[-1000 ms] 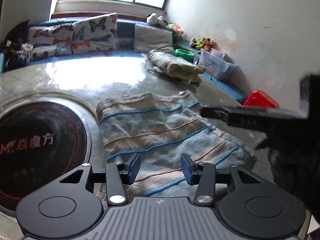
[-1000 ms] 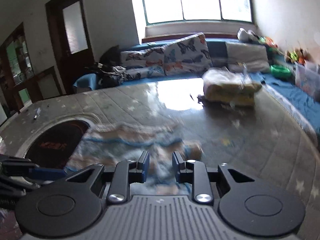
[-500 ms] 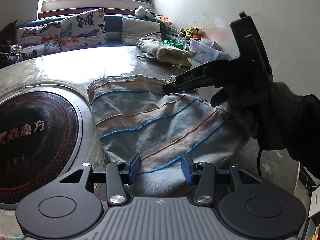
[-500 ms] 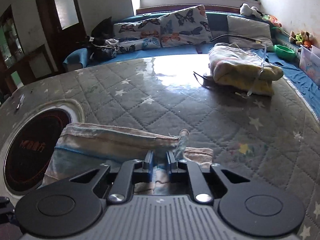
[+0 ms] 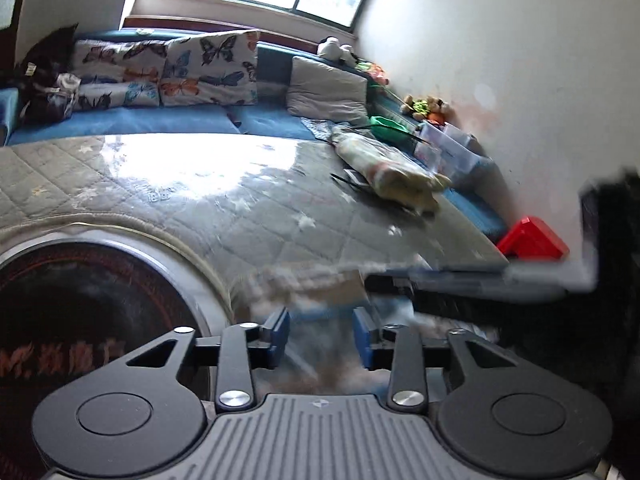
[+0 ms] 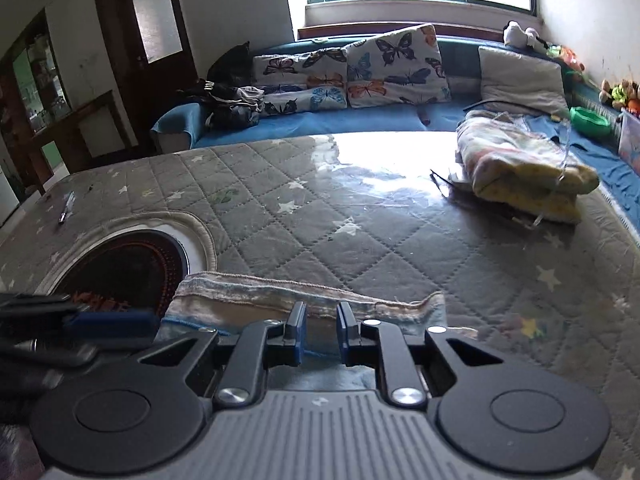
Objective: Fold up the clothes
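Left wrist view: the striped towel (image 5: pixel 316 292), blurred, fuzzy, blue and tan, lies low at centre on the quilted mat (image 5: pixel 280 216); the left gripper (image 5: pixel 321 334) gapes above it. Right wrist view: one towel (image 6: pixel 304 300), folded edge frayed, lower centre; right gripper (image 6: pixel 321 334) slightly parted, gripping nothing; one bundle (image 6: pixel 520 168) upper right.

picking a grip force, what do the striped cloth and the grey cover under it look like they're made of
Striped cloth: looks like soft woven terry or brushed cotton, matte, with a fuzzy fraying edge and limp folds. Grey cover: quilted fabric with diamond stitching and star prints; the strong window glare suggests a clear plastic sheet or glossy coating over it, though I can't tell which.
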Demonstrator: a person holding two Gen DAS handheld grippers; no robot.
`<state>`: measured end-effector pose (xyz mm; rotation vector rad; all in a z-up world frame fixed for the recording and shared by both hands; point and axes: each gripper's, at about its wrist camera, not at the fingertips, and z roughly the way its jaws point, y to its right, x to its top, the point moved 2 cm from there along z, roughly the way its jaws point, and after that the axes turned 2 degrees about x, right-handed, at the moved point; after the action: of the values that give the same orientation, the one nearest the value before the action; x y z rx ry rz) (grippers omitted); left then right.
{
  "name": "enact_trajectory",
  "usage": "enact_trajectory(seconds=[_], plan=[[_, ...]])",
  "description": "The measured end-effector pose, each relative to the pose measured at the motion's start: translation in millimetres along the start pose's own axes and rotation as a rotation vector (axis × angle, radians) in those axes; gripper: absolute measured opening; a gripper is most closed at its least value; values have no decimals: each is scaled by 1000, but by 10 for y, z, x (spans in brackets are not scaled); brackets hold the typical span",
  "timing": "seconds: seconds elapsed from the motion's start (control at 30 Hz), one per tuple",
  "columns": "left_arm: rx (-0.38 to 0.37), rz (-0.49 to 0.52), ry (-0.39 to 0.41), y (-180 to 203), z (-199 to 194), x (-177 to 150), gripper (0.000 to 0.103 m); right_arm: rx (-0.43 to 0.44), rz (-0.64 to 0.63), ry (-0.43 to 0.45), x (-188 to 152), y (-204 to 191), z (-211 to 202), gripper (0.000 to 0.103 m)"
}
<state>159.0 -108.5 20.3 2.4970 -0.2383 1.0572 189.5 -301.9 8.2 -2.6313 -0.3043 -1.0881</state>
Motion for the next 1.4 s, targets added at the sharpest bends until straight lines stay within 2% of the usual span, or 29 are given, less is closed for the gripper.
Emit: enact_trajectory(seconds=[0.1, 0.27, 0.4, 0.5, 0.53, 0.7, 0.9, 1.03, 1.2, 1.27, 1.4], plan=[[23, -6, 0, -45, 160, 87, 34, 14, 4, -2, 21, -28, 75, 17], [91, 10, -42, -123, 402, 83, 17, 12, 7, -17, 5, -17, 229, 15], [89, -11, -40, -175, 416, 83, 17, -44, 30, -5, -4, 78, 249, 14], [90, -7, -23, -143, 347, 97, 18, -20, 67, 9, -24, 207, 92, 14], [90, -5, -18, -129, 318, 103, 18, -10, 67, 17, -35, 224, 20, 17], [53, 42, 11, 127, 194, 90, 18, -29, 17, 26, -163, 260, -181, 20], [38, 85, -24, 350, 307, 51, 18, -35, 115, 43, -281, 541, -291, 19], [-1, 96, -36, 439, 360, 51, 18, 8, 63, 106, -318, 477, -568, 20], [25, 75, -65, 436, 519, 11, 18, 24, -2, 69, -444, 400, -531, 19], [42, 73, -74, 408, 568, -8, 18, 21, 31, 54, -503, 487, -490, 17], [38, 61, -68, 373, 515, -31, 18, 31, 36, 84, -540, 518, -643, 19]])
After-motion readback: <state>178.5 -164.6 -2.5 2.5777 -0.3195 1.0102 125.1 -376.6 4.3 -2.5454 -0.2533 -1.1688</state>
